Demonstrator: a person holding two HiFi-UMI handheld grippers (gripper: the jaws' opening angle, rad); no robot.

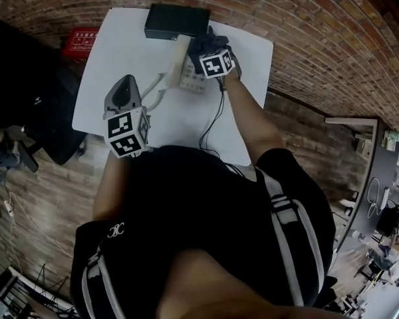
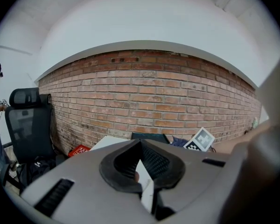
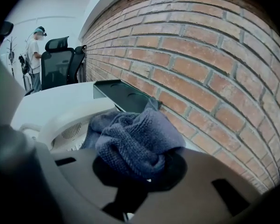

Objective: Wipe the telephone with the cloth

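While the head view looks down on the white table (image 1: 120, 38), telephone (image 1: 191, 78): cream, near the 12 o'clock edge, just below a black box (image 1: 177, 22).
Right gripper (image 1: 203, 49): over the telephone, blue cloth (image 1: 206, 42) bunched at its tip.
Left gripper (image 1: 124, 92): at 7 o'clock of the telephone.
Left gripper view, jaws: clenched, tips touching.
Right gripper view, jaws: clamped on the cloth, which lies on the telephone; black box at 12 o'clock.
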